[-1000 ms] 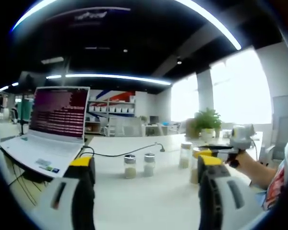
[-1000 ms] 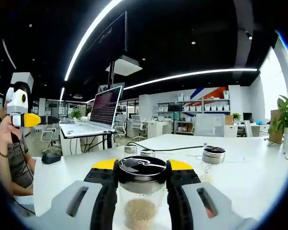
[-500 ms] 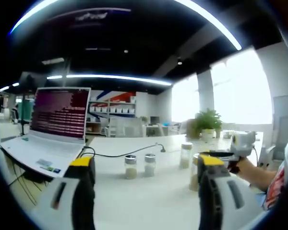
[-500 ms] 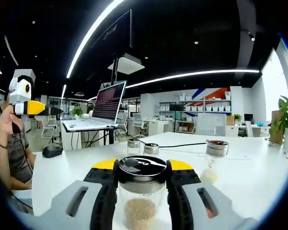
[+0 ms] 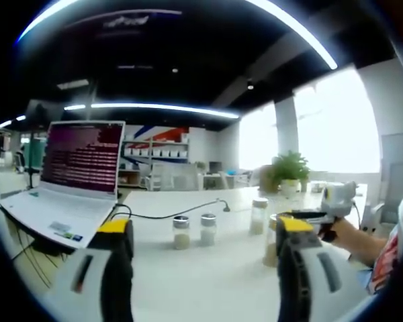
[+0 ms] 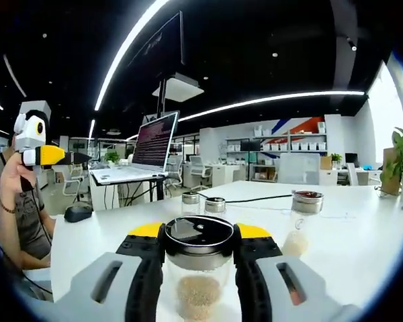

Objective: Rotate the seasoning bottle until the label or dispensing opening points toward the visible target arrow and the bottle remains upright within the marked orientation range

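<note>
Seasoning bottle (image 6: pixel 198 268): glass, likely slippery and breakable; right gripper (image 6: pixel 199 251) clamps it below the lid; left gripper (image 5: pixel 198 235) jaws apart.

Open office with a dark ceiling (image 5: pixel 161 47) and long light strips (image 5: pixel 161 107). Bright windows (image 5: pixel 336 127) at 3 o'clock, shelves (image 6: pixel 299 144) at the far wall.

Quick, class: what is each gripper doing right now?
Left gripper: open, holding nothing.
Right gripper: shut on the seasoning bottle.
</note>
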Available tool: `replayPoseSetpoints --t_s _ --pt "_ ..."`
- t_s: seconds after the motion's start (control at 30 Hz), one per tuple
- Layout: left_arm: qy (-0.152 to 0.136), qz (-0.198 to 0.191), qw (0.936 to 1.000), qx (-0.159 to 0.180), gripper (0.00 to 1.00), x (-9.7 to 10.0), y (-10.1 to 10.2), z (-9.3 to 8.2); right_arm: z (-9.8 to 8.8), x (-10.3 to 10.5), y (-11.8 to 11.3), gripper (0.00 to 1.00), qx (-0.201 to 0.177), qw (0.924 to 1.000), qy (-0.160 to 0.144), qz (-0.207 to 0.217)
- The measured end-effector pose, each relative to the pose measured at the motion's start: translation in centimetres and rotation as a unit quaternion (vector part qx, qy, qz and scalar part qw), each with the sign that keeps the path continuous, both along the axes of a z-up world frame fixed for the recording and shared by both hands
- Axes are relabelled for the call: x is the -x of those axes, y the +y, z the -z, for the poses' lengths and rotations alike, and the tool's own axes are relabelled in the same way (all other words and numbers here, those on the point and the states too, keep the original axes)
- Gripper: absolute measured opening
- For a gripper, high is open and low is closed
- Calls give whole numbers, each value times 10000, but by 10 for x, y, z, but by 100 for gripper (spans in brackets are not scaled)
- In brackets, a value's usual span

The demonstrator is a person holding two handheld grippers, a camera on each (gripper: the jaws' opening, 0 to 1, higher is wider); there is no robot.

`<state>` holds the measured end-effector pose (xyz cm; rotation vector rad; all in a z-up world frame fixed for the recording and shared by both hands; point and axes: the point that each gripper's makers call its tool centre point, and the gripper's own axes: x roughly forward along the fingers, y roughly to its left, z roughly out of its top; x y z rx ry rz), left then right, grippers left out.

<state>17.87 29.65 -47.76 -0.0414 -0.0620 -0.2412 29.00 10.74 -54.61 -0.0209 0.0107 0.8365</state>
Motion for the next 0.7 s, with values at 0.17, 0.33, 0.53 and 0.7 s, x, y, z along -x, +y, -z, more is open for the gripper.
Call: replayPoseSetpoints --t_s 0.17,0.33,0.53,0.7 --pt "61 3 10000 -5 93 -1 1 3 0 -5 -7 53 0 9997 66 220" --pt "71 29 10000 -8 92 0 -1 2 -4 -4 -12 59 12 9983 -8 583" --pt "75 4 10000 -20 92 1 0 2 -7 -2 -10 61 -129 9969 82 778" --pt "71 -3 10000 -13 92 2 1 2 -11 1 -5 50 -66 9968 -92 797"
